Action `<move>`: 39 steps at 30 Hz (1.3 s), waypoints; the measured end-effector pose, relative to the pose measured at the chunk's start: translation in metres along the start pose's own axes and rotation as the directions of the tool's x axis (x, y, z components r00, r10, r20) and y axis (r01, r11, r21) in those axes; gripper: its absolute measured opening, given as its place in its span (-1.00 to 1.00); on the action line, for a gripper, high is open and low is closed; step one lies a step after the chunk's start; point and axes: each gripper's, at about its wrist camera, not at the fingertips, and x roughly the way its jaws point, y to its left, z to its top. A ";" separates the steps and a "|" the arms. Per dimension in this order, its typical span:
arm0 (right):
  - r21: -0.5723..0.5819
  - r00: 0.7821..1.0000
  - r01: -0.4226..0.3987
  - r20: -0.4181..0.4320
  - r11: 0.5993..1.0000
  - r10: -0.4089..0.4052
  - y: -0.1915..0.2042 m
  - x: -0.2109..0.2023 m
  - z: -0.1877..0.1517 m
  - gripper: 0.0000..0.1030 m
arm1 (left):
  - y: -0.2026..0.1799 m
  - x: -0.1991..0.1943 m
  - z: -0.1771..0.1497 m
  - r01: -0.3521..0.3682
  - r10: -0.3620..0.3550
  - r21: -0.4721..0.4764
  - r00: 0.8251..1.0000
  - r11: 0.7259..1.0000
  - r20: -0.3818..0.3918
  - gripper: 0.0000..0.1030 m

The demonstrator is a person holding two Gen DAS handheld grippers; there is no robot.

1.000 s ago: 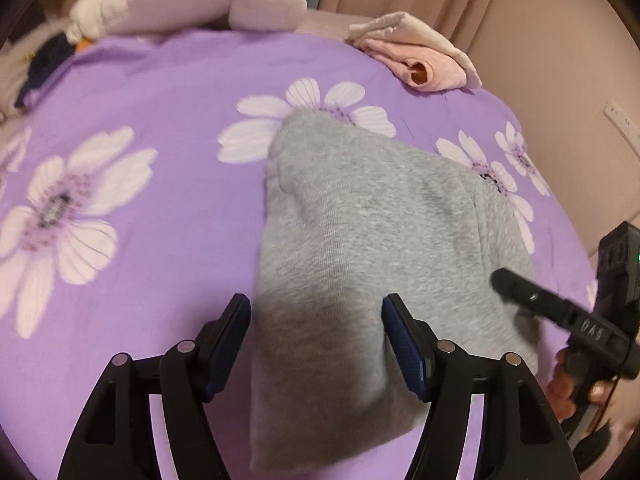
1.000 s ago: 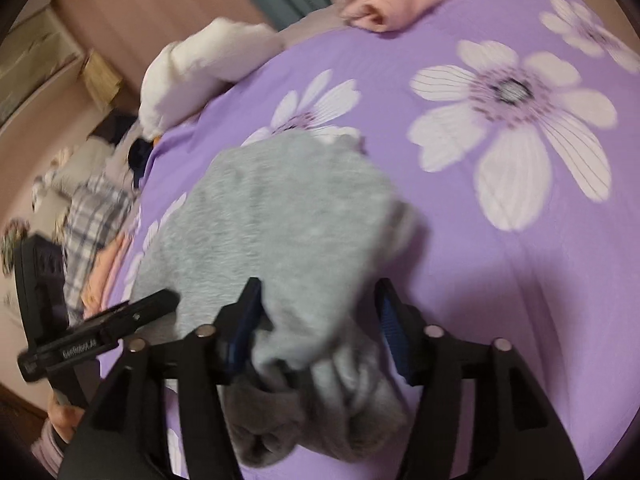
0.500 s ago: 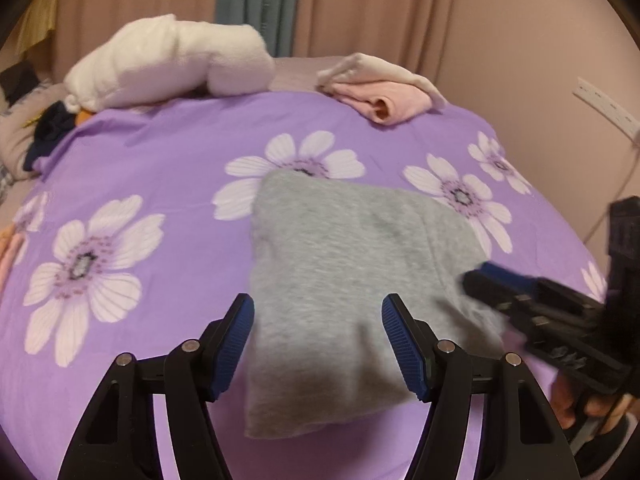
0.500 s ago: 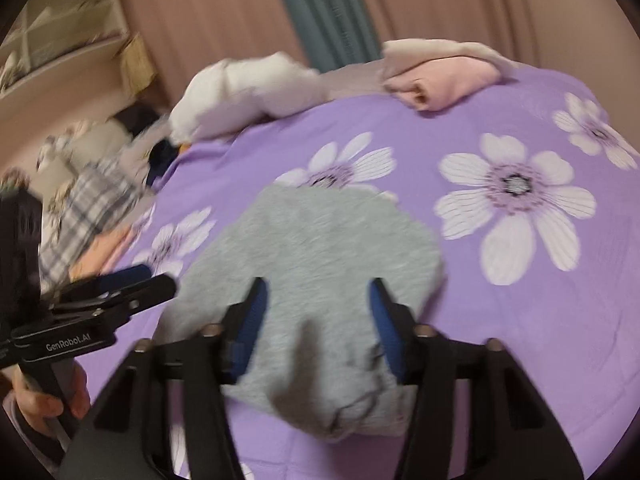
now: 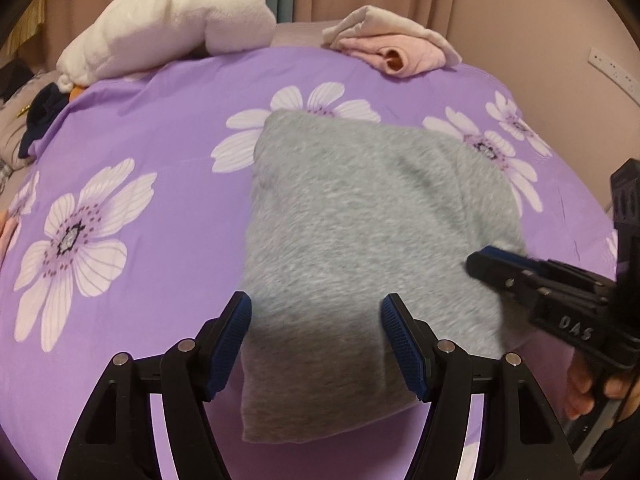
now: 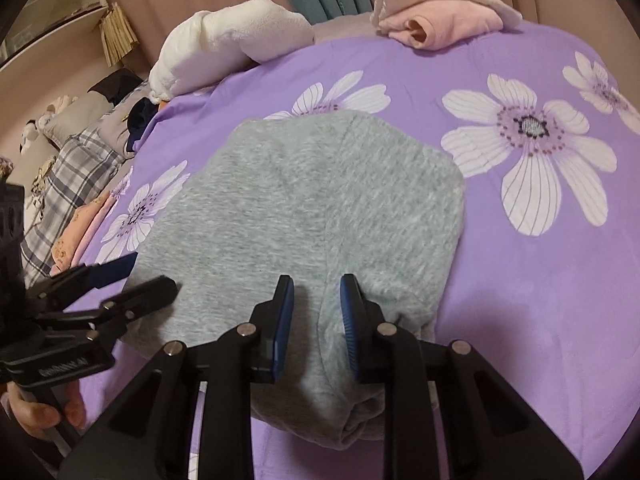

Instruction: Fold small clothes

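Right tongs [image 6: 316,316] have narrowed over the grey garment [image 5: 360,248], gripping nothing; left tongs [image 5: 316,344] gape wide, handles cropped.

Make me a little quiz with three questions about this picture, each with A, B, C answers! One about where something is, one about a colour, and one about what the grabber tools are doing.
1. Where is the pink garment?
A. at the far edge of the bed, behind the grey garment
B. under the grey garment
C. held in the left tool

2. What colour is the bedspread?
A. green with stripes
B. purple with white flowers
C. plain yellow

3. How does the left tool stand?
A. shut on the white plush
B. open, over the near edge of the grey garment
C. lying on the floor

Answers:
1. A, it lies far off beside the white plush, past the grey garment.
2. B, big white flowers show on purple cloth.
3. B, its pads stand wide apart with grey cloth showing between them; the right tool is narrower.
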 end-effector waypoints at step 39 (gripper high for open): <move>-0.137 0.980 0.160 0.138 0.978 -0.141 0.075 -0.155 -0.032 1.00 | -0.003 -0.139 -0.029 -0.161 0.166 -0.127 0.985 0.979 0.035 0.97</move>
